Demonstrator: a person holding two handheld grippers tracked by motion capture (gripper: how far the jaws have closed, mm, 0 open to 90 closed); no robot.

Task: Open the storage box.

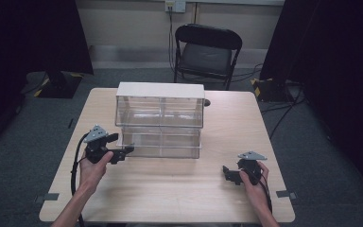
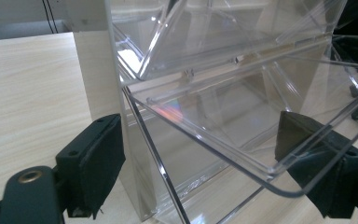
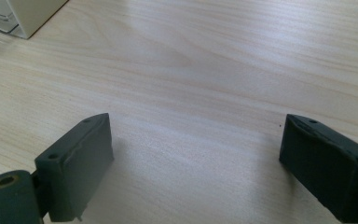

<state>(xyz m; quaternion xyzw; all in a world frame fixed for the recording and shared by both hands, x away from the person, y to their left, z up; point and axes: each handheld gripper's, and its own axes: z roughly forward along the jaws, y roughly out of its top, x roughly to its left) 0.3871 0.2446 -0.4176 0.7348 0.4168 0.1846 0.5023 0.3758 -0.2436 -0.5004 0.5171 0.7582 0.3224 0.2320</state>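
A clear plastic drawer box (image 1: 159, 120) with a white top stands in the middle of the wooden table (image 1: 170, 194). My left gripper (image 1: 124, 152) is at its lower left front corner, open. In the left gripper view the jaws of the left gripper (image 2: 200, 163) stand wide apart on either side of the lower clear drawer's (image 2: 242, 135) corner rim, beside the box's white side wall (image 2: 95, 70). My right gripper (image 1: 228, 174) rests open near the table's right front, with bare wood between the jaws of this right gripper (image 3: 193, 158). A corner of the box (image 3: 23, 14) lies far off.
A black folding chair (image 1: 207, 49) stands behind the table's far edge. Dark curtains hang at both sides of the room. Bare tabletop lies in front of the box and between my two hands.
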